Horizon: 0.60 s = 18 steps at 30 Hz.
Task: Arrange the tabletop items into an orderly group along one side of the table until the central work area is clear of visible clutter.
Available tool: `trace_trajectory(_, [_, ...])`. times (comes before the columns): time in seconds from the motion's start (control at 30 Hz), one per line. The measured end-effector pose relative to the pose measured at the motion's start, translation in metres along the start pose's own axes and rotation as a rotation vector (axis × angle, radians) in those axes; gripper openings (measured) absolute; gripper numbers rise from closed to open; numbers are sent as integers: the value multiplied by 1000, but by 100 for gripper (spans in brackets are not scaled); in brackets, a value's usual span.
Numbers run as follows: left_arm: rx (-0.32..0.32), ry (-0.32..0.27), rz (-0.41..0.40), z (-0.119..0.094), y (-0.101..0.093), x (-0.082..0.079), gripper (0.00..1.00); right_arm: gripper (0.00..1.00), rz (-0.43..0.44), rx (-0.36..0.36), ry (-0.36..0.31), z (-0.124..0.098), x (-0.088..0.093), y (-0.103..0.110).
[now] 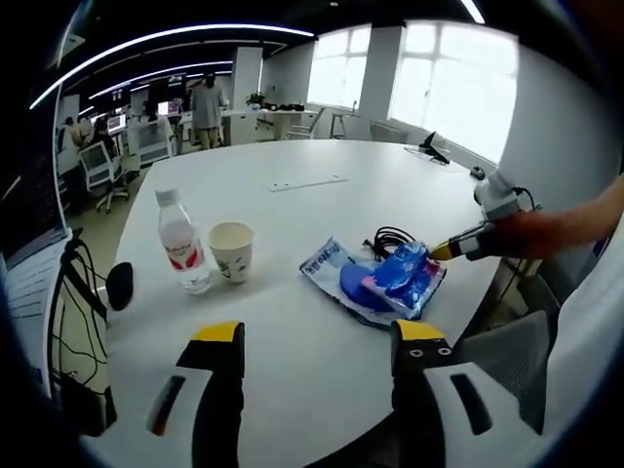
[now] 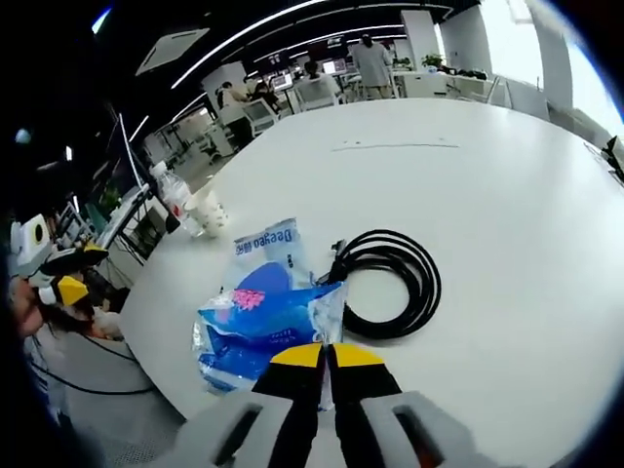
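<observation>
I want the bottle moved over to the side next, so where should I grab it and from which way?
Take the bottle around its labelled middle, below the cap, with the left hand-held gripper, whose jaws are open. It stands upright with the paper cup close on its right in the left gripper view, so come in level from the near table edge or the bottle's open left side.

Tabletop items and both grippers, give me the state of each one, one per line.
Water bottle: upright, cap on.
Paper cup: upright, open top, beside the bottle.
Blue packet: lying on the flat packet, edge pinched by the right gripper.
Flat packet: lying flat on the table.
Black cable: coiled, lying free on the table.
Left gripper: open, holding nothing.
Right gripper: shut on the blue packet.
</observation>
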<state>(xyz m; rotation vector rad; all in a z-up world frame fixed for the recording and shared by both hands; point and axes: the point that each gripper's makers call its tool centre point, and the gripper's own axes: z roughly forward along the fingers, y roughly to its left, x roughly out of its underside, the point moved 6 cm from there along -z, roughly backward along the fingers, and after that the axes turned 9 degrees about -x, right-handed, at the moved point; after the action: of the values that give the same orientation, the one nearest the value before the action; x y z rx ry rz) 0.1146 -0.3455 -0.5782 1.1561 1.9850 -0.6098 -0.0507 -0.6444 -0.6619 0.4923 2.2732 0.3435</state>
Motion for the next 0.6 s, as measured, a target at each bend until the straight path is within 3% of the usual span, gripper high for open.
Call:
trace_trajectory(0.2, [-2, 5, -5, -1, -5, 2, 61, 0, 22, 35, -30, -8, -13, -20])
trace_trajectory(0.6, [-12, 15, -23, -6, -9, 8, 61, 0, 57, 76, -80, 4, -54, -55])
